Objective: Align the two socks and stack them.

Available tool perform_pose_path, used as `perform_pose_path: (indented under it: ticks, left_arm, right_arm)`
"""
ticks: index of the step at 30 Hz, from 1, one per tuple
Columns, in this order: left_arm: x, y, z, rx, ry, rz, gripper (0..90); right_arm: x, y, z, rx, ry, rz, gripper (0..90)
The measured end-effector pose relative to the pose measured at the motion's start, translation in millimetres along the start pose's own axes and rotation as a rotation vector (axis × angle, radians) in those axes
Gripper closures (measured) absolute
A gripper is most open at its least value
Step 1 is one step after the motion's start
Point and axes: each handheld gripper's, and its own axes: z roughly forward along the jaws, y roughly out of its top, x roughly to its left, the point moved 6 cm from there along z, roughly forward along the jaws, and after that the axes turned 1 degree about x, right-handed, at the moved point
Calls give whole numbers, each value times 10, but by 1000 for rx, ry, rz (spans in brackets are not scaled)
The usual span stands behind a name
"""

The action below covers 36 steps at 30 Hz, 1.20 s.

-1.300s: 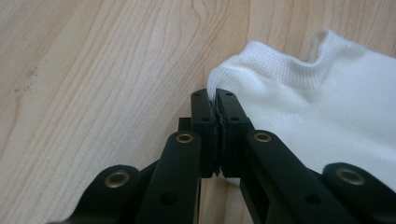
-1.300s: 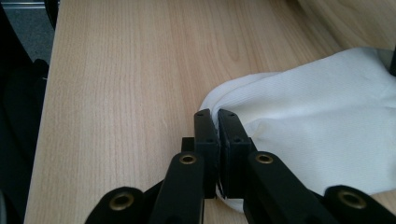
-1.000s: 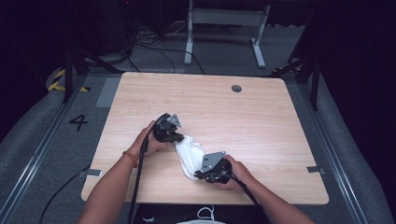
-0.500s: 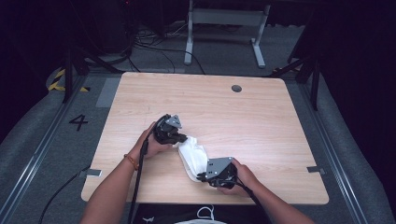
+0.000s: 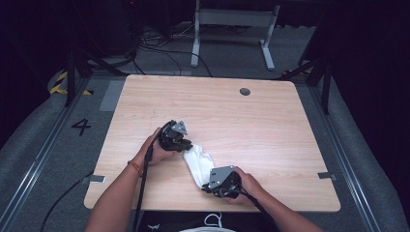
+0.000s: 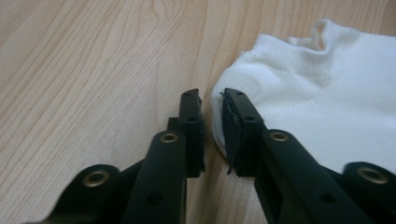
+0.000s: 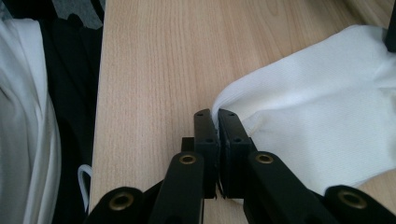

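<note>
On the table (image 5: 270, 125), right gripper (image 7: 214, 122) jaws pinch the white sock (image 7: 322, 112).

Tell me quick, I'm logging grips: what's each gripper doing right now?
Left gripper: jaws just opening, a gap between them, the white sock released beside them.
Right gripper: shut on the sock's edge.
</note>
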Motion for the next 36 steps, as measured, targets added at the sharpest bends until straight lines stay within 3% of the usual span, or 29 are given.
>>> perform_pose_path:
  ticks: [3, 4, 5, 6, 8, 10, 12, 13, 14, 15, 17, 19, 21, 23, 27, 31, 34, 36]
  left_arm:
    - [25, -3, -15, 3, 26, -15, 589]
    - [33, 3, -50, 4, 49, -41, 534]
    - [33, 3, -50, 4, 49, -41, 512]
    - [8, 34, -121, -13, 83, -51, 476]
    - [-17, 55, -164, -23, 98, -58, 400]
    - [-138, 114, -269, -70, 97, -42, 391]
    - [-250, 149, -315, -89, 94, -26, 378]
    - [-375, 157, -320, -90, 79, -8, 378]
    - [-375, 157, -320, -90, 79, -8, 378]
    - [-520, 133, -273, -75, 66, 23, 378]
    - [-570, 116, -255, -63, 58, 25, 379]
    - [-737, 58, -163, -40, 35, 48, 380]
    - [-804, 36, -130, -33, 28, 54, 381]
    - [-843, 16, -91, -21, 23, 65, 382]
    - [-847, -26, -22, 18, 25, 71, 375]
    - [-828, -58, 27, 23, -2, 57, 362]
    - [-837, -73, 32, 21, -2, 77, 355]
    - [-844, -81, 32, 17, 0, 74, 356]
  right_arm:
    - [-14, -8, 1, -12, 8, 13, 875]
    - [-22, -15, -2, -20, 10, 24, 844]
    - [-21, -15, -5, -22, 11, 23, 803]
    - [-23, -15, -11, -23, 5, 29, 763]
    - [-23, -15, -22, -24, -4, 32, 752]
    - [-23, -8, -57, -38, -6, 32, 708]
    - [-38, 5, -106, -53, -21, 40, 658]
    - [-56, 13, -154, -60, -36, 51, 621]
    - [-65, 18, -186, -68, -42, 63, 618]
    - [-75, 24, -232, -79, -45, 68, 610]
    - [-95, 28, -272, -88, -57, 70, 606]
    - [-160, 39, -383, -121, -90, 86, 620]
    - [-243, 27, -432, -133, -138, 101, 662]
    - [-344, -2, -430, -140, -172, 120, 694]
    - [-496, -43, -305, -142, -183, 136, 725]
    - [-568, -77, -149, -117, -178, 125, 726]
    - [-608, -151, -10, -58, -180, 113, 736]
    - [-631, -183, -15, -84, -146, 158, 746]
